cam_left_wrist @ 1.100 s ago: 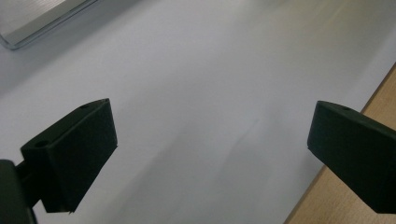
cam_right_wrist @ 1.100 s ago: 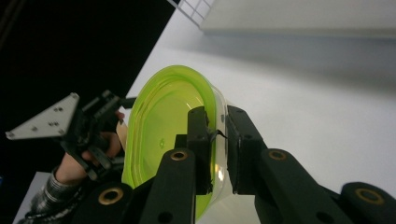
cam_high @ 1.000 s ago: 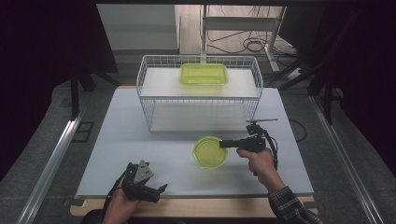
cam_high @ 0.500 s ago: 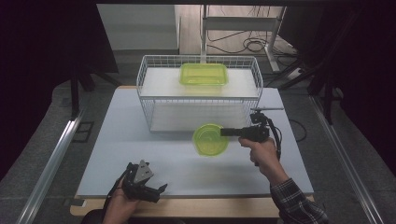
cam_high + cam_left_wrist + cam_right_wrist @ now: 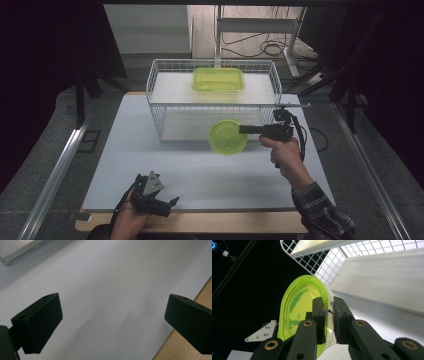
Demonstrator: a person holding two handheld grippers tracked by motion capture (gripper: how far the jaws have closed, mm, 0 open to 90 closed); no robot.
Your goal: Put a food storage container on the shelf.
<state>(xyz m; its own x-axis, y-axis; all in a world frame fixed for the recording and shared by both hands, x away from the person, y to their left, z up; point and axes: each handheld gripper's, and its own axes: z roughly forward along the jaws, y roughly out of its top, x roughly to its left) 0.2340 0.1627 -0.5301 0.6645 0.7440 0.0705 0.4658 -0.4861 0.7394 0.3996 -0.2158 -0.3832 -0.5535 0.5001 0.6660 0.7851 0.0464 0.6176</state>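
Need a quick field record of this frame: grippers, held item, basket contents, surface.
right gripper: shut on the rim of round translucent green plastic bowl, held off the table
left gripper: open, holding nothing, at near table edge
white wire basket: holds rectangular green plastic container on its upper level
surface: white table

Left gripper (image 5: 161, 204) low, fingers (image 5: 40, 322) spread wide, right gripper (image 5: 243, 129) raised, fingers pinched.
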